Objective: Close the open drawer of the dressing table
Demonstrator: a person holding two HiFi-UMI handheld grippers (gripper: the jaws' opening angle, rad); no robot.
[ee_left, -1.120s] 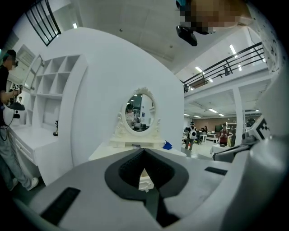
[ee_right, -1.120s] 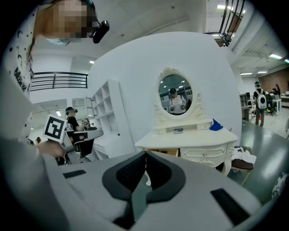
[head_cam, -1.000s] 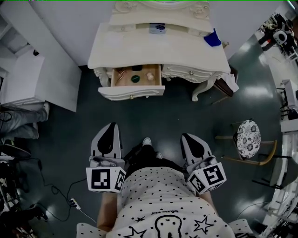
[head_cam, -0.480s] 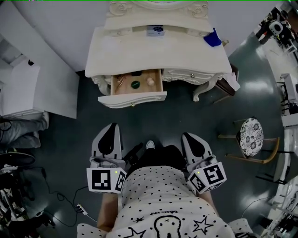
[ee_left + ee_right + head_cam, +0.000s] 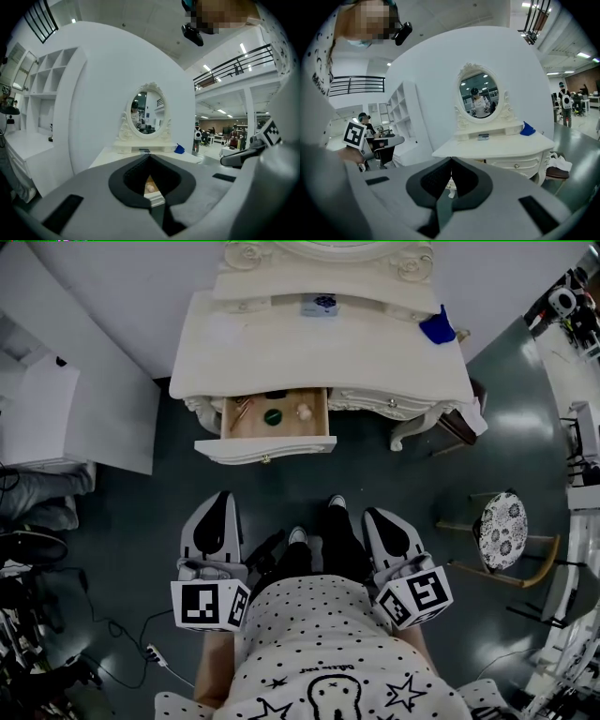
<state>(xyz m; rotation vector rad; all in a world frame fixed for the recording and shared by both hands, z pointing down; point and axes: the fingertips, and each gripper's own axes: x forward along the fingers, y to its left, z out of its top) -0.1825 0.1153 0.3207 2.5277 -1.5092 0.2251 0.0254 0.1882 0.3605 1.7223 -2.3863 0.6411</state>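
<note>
Head view only: the whole dressing table [image 5: 319, 343] from above, with the drawer [image 5: 265, 448] out on its left half. Small things lie on the drawer's wooden floor.
Left gripper view only: an oval mirror [image 5: 147, 112] above the table, and a slice of the drawer's wood behind the pads.
Right gripper view only: the table's front, with a closed drawer and its knob [image 5: 516, 165]. The open drawer is mostly hidden behind the jaws.
Drawer direction: its long side runs along the table front, and its white front faces the person.
Left gripper [image 5: 223, 493]: jaws pressed together, holding nothing, well short of the drawer.
Right gripper [image 5: 373, 514]: jaws together too, empty, level with the left one.
Open room: bare dark floor [image 5: 375, 474] lies between the drawer front and both grippers.
Edges: a white cabinet [image 5: 75, 418] stands to the left, a patterned stool [image 5: 502, 531] well off to the right, and cables [image 5: 122, 629] lie low on the left.
Table top: a blue cloth [image 5: 437, 329] sits at the right corner.
</note>
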